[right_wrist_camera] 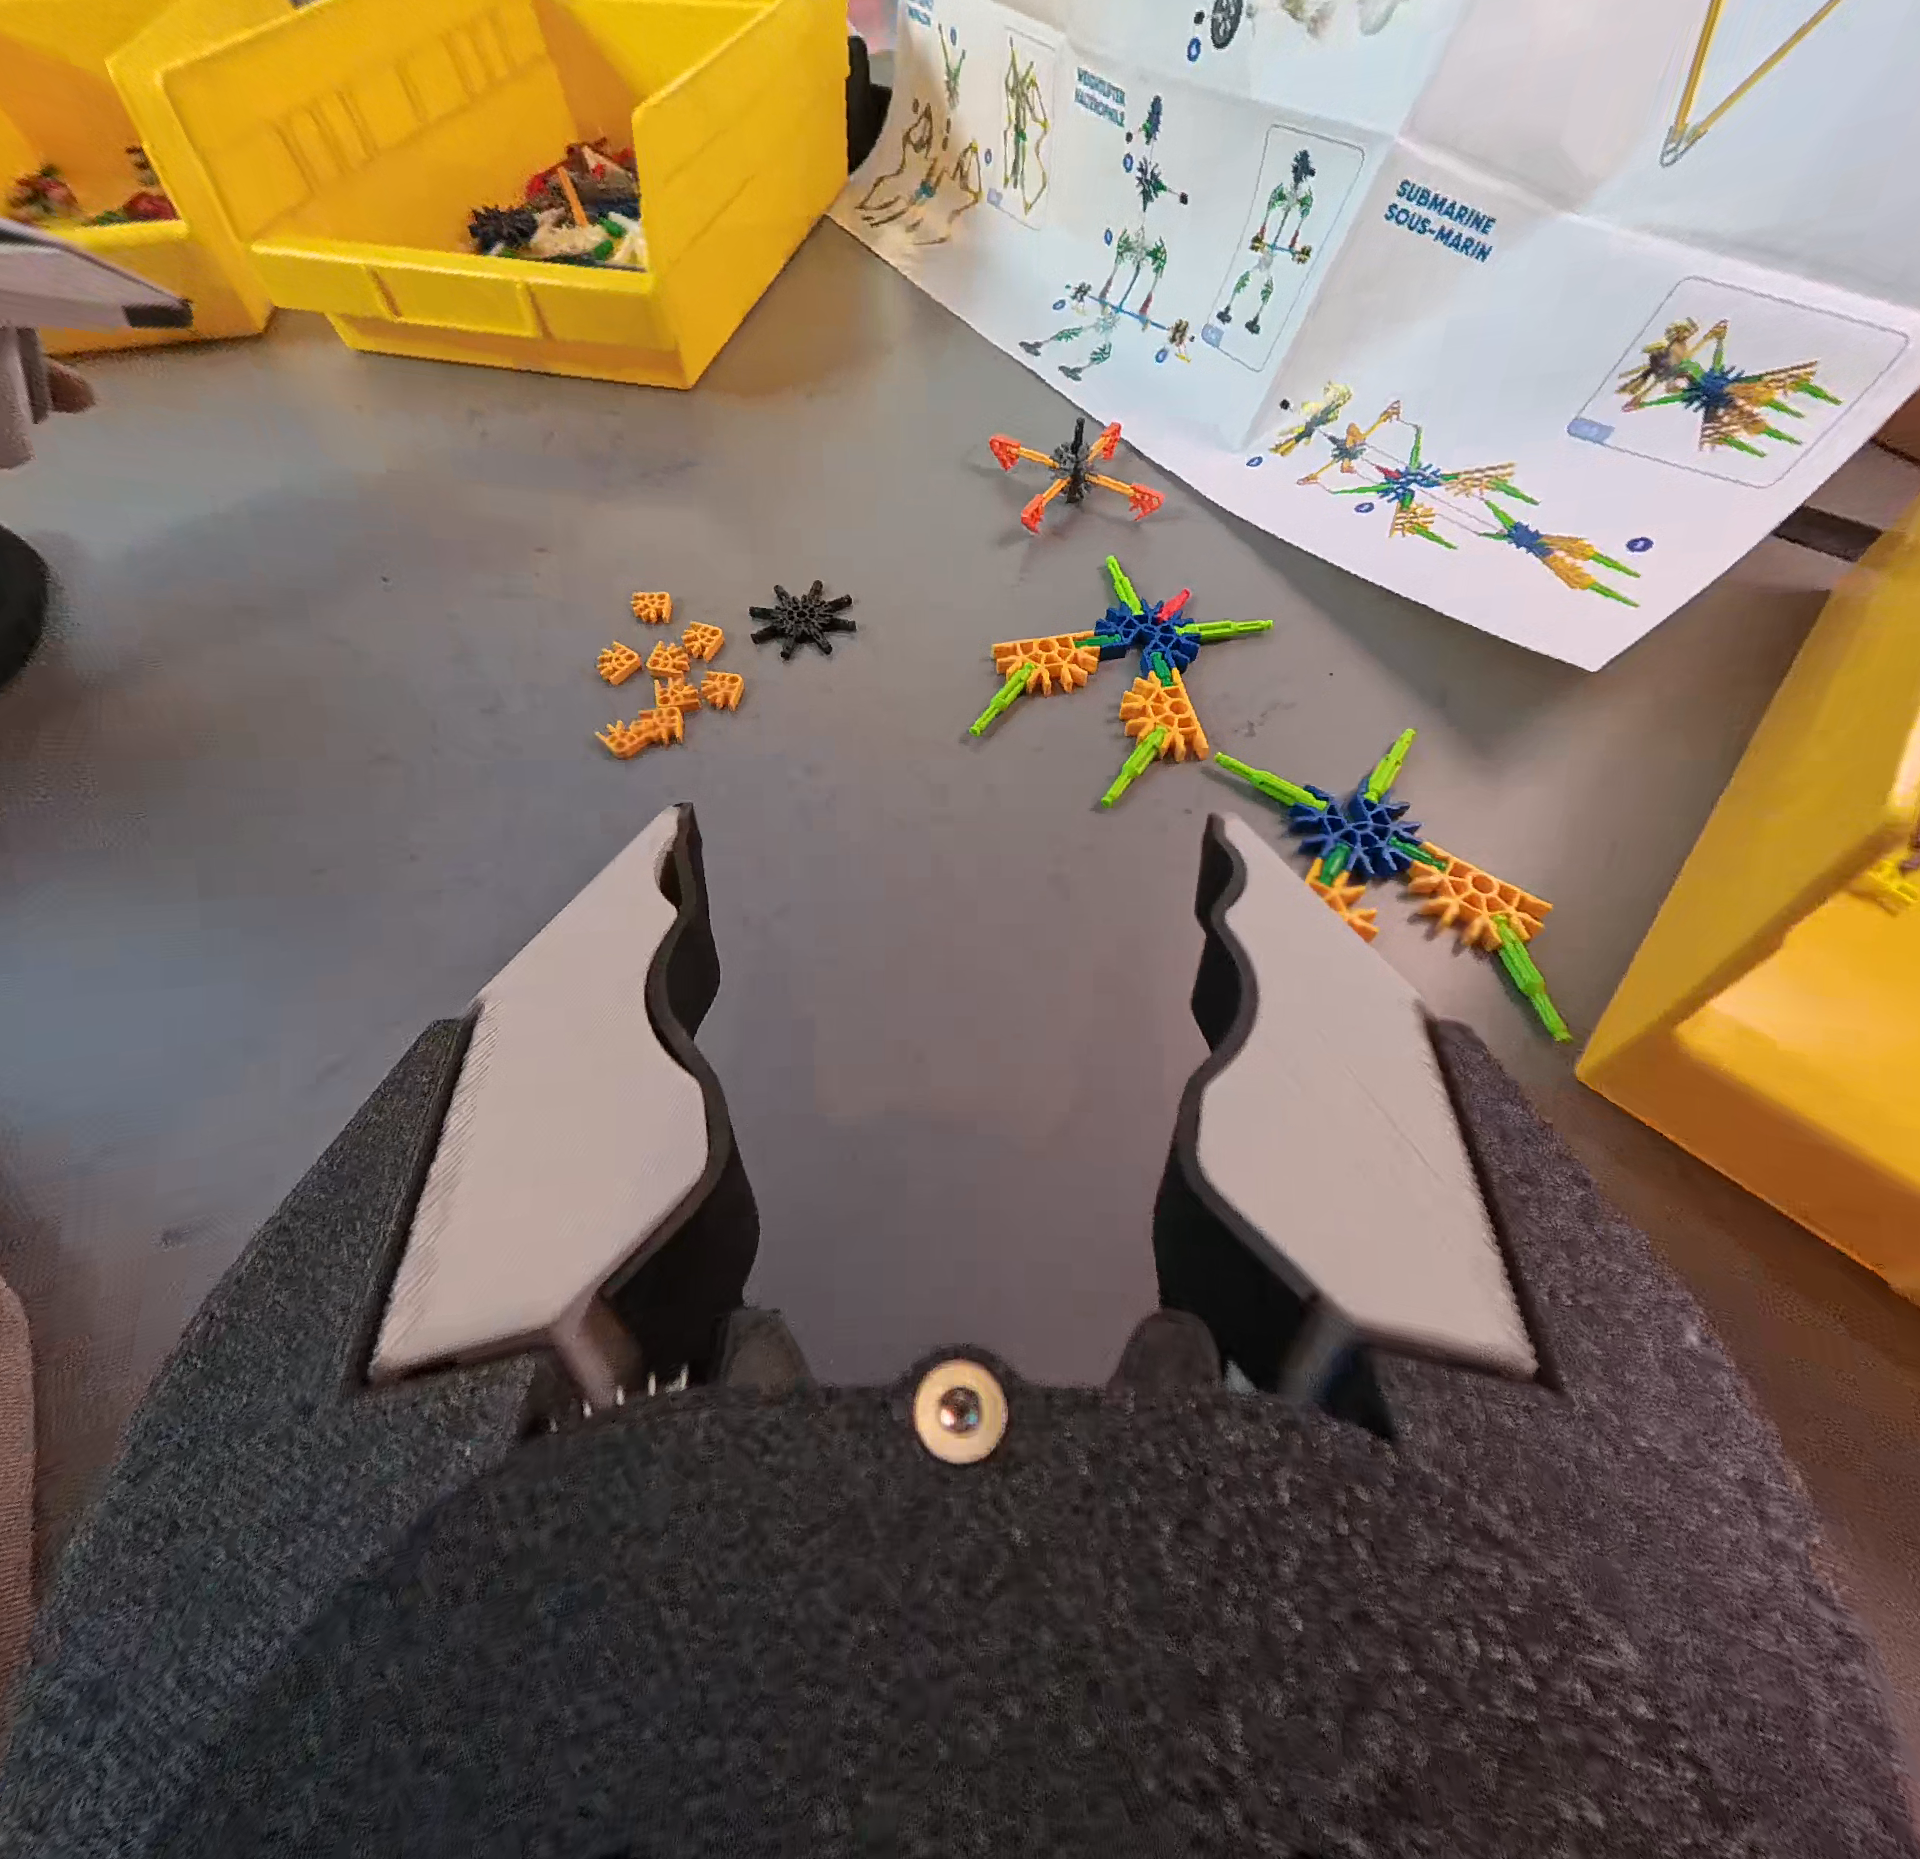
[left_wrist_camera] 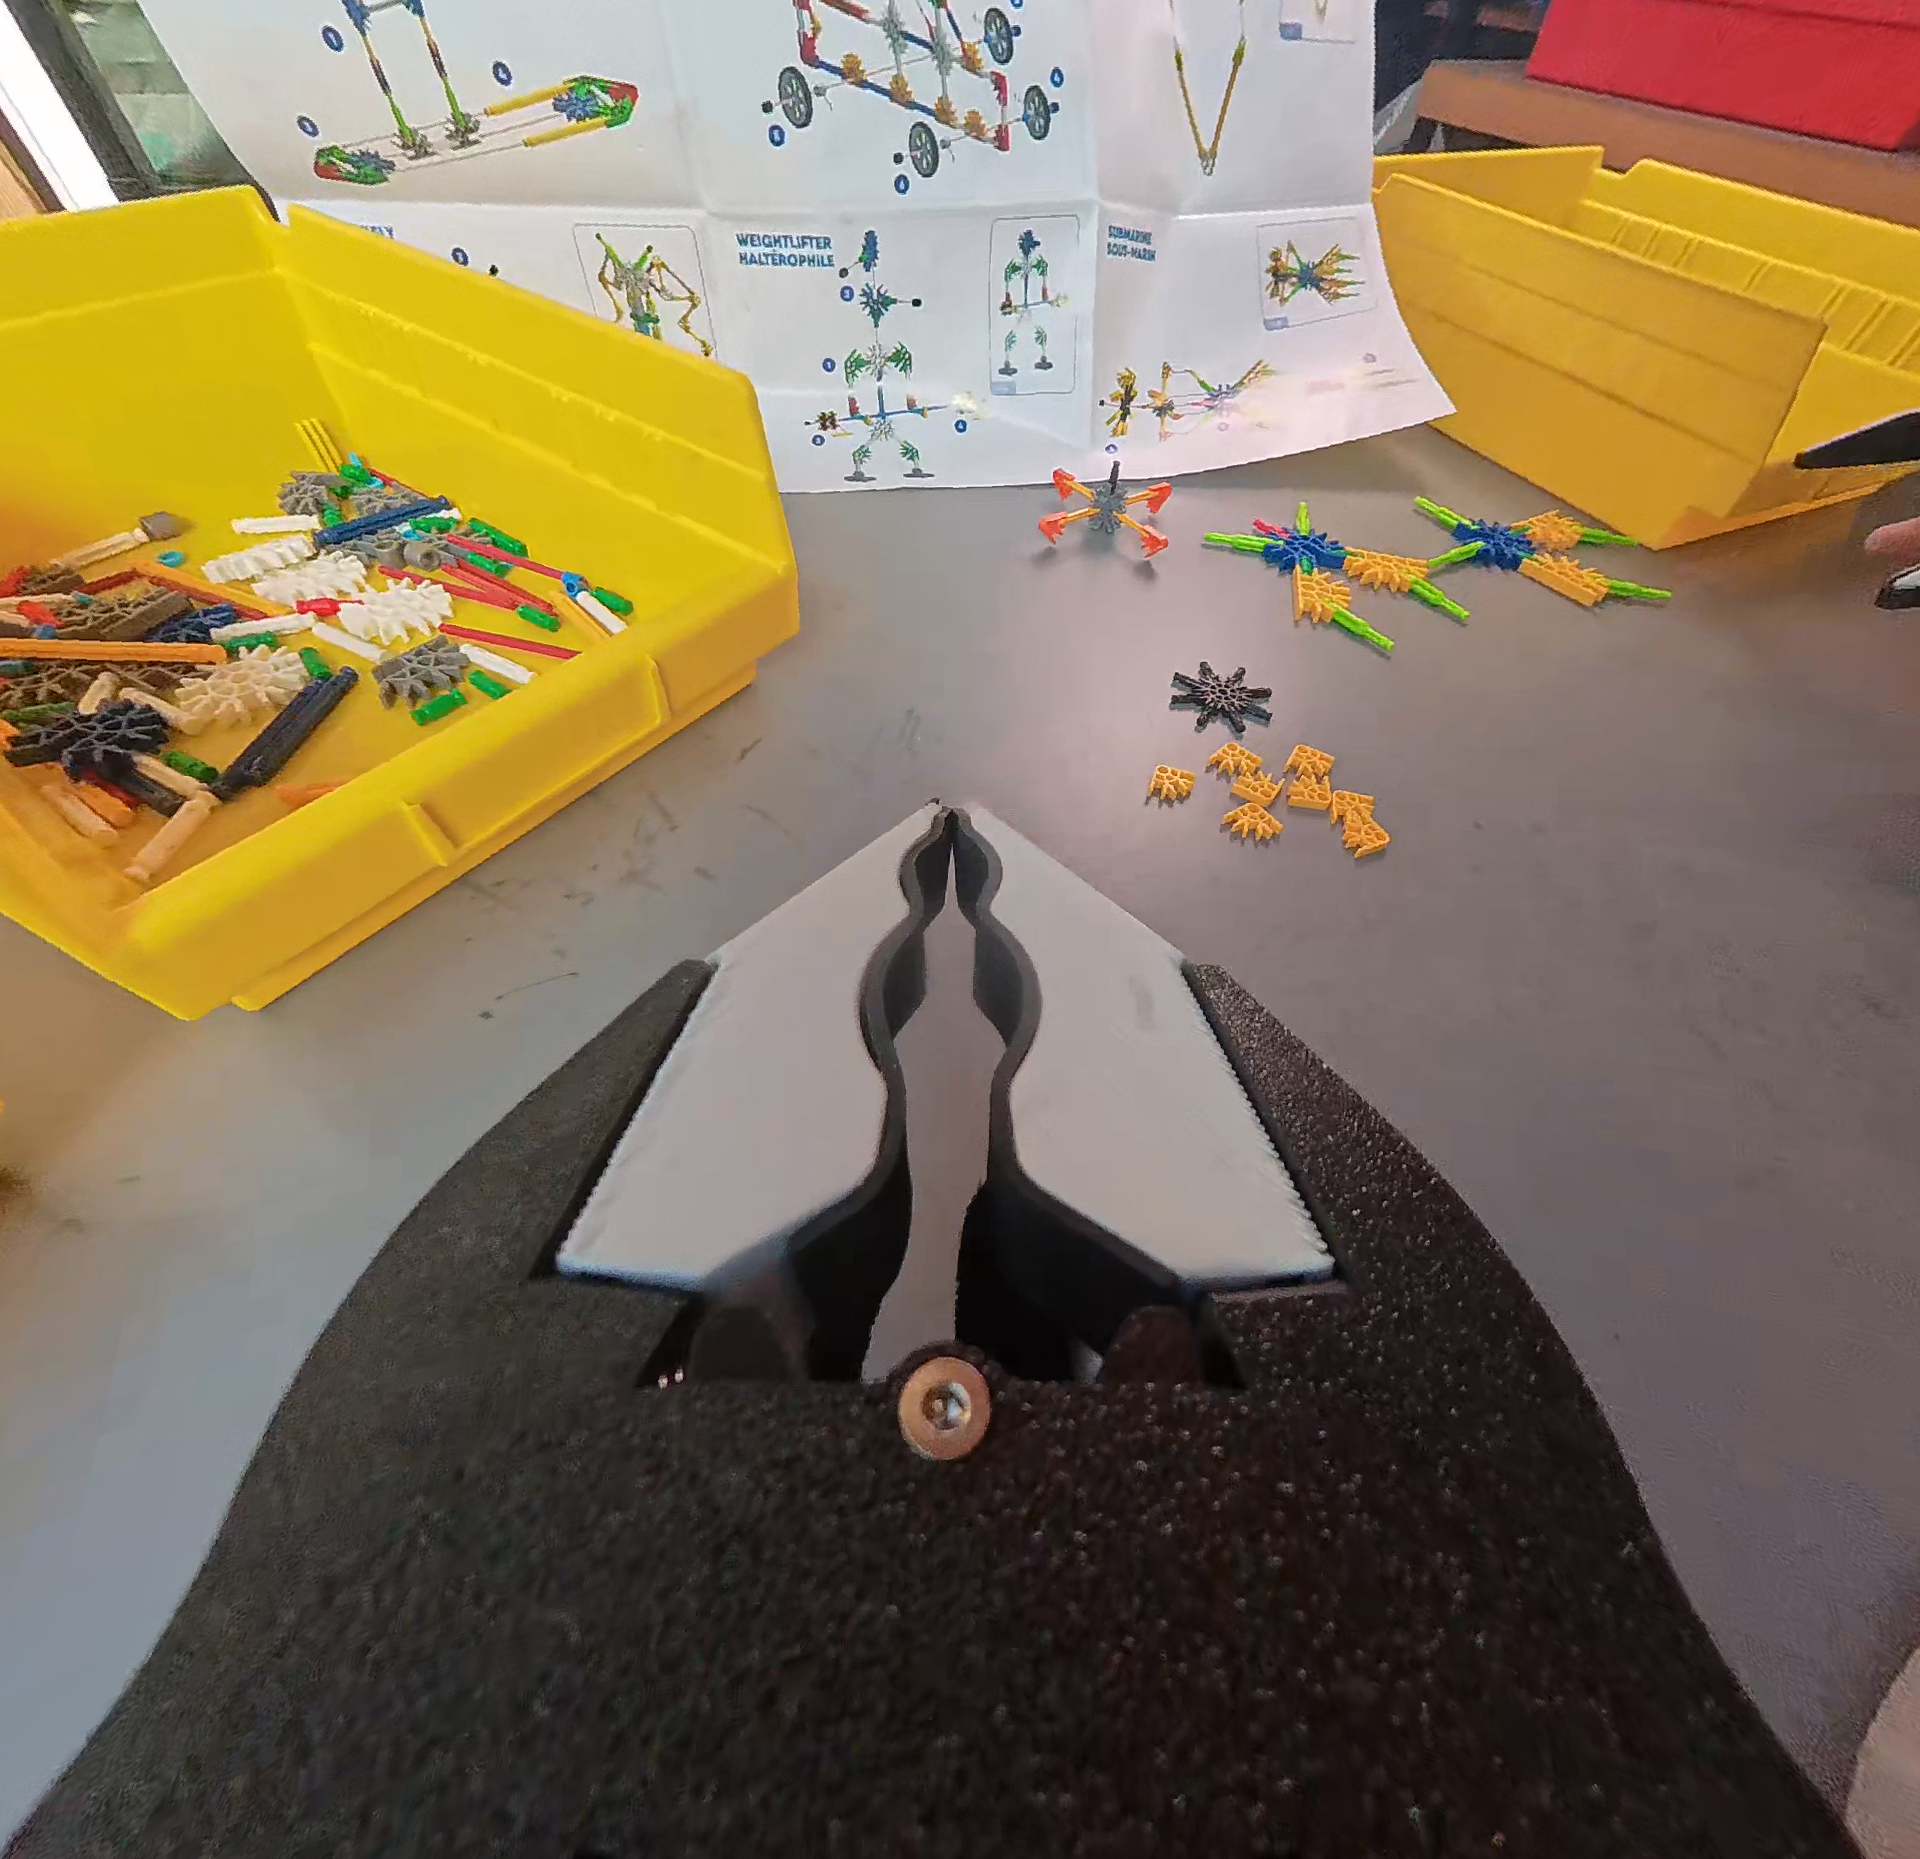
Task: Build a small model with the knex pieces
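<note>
My left gripper is shut with nothing between its pads, above bare grey table. To its right lie a black snowflake connector and a heap of small orange connectors. My right gripper is open and empty above the table. A blue hub assembly with orange fans and green rods lies just past its right fingertip. A second such assembly, the black connector and the orange heap lie ahead of it.
A yellow bin of mixed rods and connectors stands at the left. More yellow bins stand at the right. A white instruction sheet lies at the back, with a small orange and grey spinner before it. Some 30 cm of space lies between my two pairs of fingers. My right gripper's tips are some 15 cm from the black connector. It is also in sight in the left wrist view.
</note>
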Available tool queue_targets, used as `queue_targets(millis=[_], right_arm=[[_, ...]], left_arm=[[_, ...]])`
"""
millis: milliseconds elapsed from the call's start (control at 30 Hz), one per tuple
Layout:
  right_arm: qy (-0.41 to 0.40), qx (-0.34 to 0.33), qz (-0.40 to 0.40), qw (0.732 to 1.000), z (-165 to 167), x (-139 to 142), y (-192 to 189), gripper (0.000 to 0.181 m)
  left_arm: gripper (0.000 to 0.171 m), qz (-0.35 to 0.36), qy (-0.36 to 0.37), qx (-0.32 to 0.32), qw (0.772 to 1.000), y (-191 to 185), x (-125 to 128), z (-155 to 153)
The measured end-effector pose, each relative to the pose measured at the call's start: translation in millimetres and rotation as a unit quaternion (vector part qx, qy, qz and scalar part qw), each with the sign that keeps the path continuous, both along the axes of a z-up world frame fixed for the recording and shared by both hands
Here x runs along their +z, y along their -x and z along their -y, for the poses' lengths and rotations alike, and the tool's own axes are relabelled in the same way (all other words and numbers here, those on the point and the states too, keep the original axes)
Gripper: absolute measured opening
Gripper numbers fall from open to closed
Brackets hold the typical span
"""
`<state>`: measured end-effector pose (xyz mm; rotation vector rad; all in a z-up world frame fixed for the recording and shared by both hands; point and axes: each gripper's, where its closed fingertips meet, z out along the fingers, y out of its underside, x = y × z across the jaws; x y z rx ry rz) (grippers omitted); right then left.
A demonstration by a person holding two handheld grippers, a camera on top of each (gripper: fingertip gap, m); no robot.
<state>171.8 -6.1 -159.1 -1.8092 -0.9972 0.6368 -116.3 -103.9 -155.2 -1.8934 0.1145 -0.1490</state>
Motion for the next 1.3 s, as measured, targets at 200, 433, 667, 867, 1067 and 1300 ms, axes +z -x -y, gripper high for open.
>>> queue_targets(millis=[200, 433, 667, 867, 1067, 1300], right_arm=[[0.034, 0.055, -0.011, 0.998, -7, 5, 26, 0.090], [-0.009, -0.006, -0.020, 1.000, 5, 13, 29, 0.090], [-0.025, -0.030, -0.038, 0.999, 23, 30, 42, 0.090], [-0.043, -0.009, -0.031, 0.999, 25, 36, 54, 0.088], [-0.036, -0.001, -0.030, 0.999, 22, 27, 51, 0.087], [-0.035, -0.020, -0.028, 0.999, 14, 22, 34, 0.084]], left_arm=[[0.009, -0.015, 0.016, 0.010, 1.000, 3, 2, 0], [0.016, -0.052, 0.020, -0.060, 0.997, 1, -3, 8], [0.005, -0.085, 0.001, -0.113, 0.990, -6, 1, 27], [0.000, -0.044, 0.030, -0.125, 0.991, -1, -13, 40], [0.000, 0.042, 0.031, -0.088, 0.995, 11, -11, 40], [0.000, 0.036, 0.028, -0.059, 0.997, 20, -8, 36]])
